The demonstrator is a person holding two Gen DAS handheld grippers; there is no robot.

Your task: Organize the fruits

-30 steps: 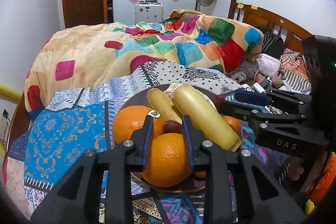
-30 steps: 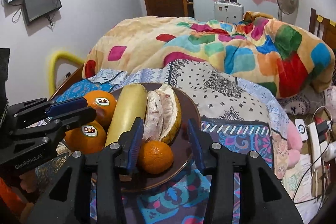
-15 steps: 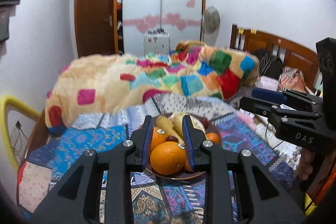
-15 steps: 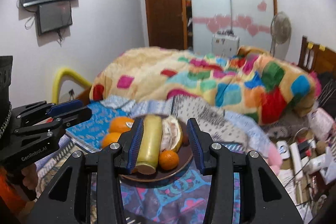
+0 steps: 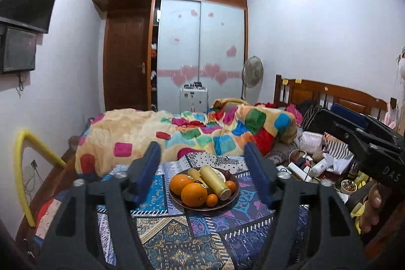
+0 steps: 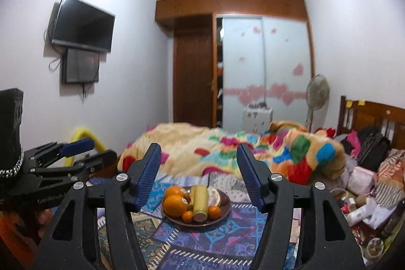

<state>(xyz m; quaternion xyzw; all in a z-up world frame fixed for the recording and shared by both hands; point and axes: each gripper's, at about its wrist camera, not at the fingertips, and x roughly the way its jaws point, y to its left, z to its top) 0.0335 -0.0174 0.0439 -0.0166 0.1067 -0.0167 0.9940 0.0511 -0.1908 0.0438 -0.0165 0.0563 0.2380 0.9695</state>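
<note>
A dark round plate (image 5: 227,203) sits on the patterned bedspread and holds two big oranges (image 5: 193,194), small mandarins (image 5: 212,199), a long yellow-green fruit (image 5: 215,180) and a peeled pomelo piece. It also shows in the right wrist view (image 6: 225,210) with the oranges (image 6: 173,205). My left gripper (image 5: 202,168) is open and empty, held well back and above the plate. My right gripper (image 6: 198,168) is open and empty, also well back from the plate. Each gripper shows at the edge of the other's view.
A colourful blanket (image 5: 189,133) is heaped on the far half of the bed. Clutter of cables, bottles and bags (image 5: 308,163) lies to the right by the wooden headboard (image 5: 341,98). A yellow padded rail (image 5: 21,168) stands at the left. A fan (image 6: 317,92) stands by the wardrobe.
Both grippers have pulled far back and up from the plate, and both have opened wide. The fruit stays on the plate.
</note>
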